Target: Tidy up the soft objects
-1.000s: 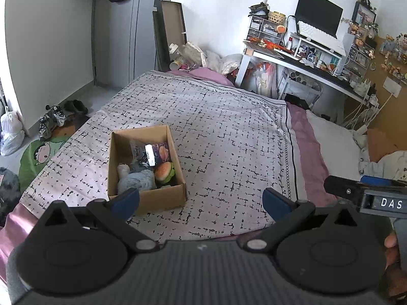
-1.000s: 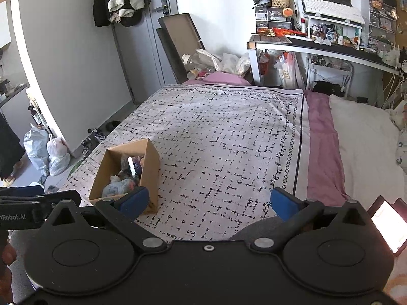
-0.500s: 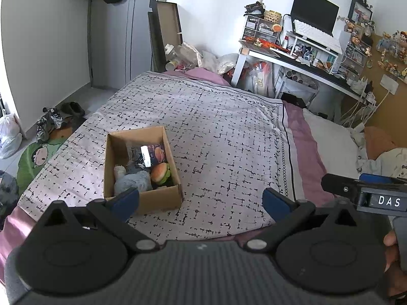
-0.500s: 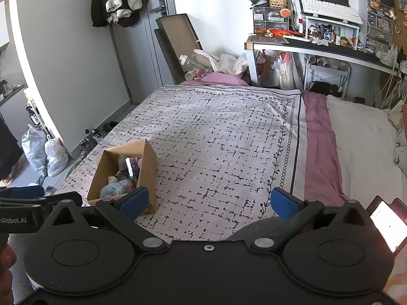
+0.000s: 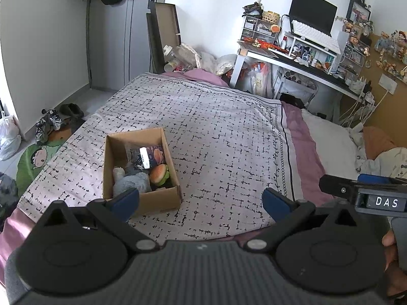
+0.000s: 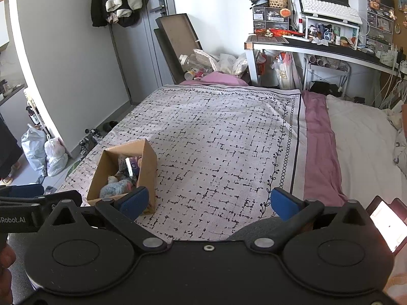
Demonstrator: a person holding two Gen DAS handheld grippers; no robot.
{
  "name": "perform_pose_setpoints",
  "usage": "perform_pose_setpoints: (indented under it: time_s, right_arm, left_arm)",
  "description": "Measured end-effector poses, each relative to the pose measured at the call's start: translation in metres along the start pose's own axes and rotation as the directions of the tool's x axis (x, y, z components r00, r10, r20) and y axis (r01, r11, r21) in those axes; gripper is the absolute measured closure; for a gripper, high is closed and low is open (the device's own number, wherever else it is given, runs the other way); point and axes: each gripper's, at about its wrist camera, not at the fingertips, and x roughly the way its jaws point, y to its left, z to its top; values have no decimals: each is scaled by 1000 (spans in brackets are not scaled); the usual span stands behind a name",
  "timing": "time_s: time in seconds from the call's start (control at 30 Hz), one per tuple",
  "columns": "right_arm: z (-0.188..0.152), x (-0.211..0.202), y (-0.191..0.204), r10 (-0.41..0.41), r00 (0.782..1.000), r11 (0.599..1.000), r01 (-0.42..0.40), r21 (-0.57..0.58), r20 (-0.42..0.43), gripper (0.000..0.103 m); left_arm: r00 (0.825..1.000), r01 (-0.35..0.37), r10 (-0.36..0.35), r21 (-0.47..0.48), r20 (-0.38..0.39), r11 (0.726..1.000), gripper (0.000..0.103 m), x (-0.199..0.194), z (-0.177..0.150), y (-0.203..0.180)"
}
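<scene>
A brown cardboard box [image 5: 142, 202] [image 6: 148, 167] sits on the patterned bedspread [image 5: 216, 137] near the bed's left edge. Inside lie a grey plush toy [image 5: 131, 183] [image 6: 114, 188], a burger-shaped plush [image 5: 159, 172] and a dark packaged item [image 5: 148, 156]. My left gripper [image 5: 201, 199] hovers open above the near edge of the bed, its left pad in front of the box's near wall. Further right, my right gripper [image 6: 208, 202] is open too, with nothing between its fingers. Each gripper's body shows at the edge of the other's view.
A pink sheet strip [image 6: 318, 147] and white pillow [image 6: 363, 147] lie to the right. A cluttered desk [image 5: 305, 61] with monitor stands beyond the bed. Shoes [image 5: 48, 124] and plastic bags [image 6: 43, 152] sit on the floor at left. A lit screen [image 6: 386, 221] glows at lower right.
Both grippers have drawn back and risen slightly, so the box looks a little smaller and farther. The box's contents have not moved. Both stay open.
</scene>
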Motion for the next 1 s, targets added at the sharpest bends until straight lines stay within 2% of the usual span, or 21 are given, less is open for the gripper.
perform_pose_setpoints:
  time_s: [1.0]
  right_arm:
    - [2,1,-2,0,1000,1000,0,3,0,0]
  left_arm:
    - [1000,3,-3,10,2,1000,1,1,4,-5]
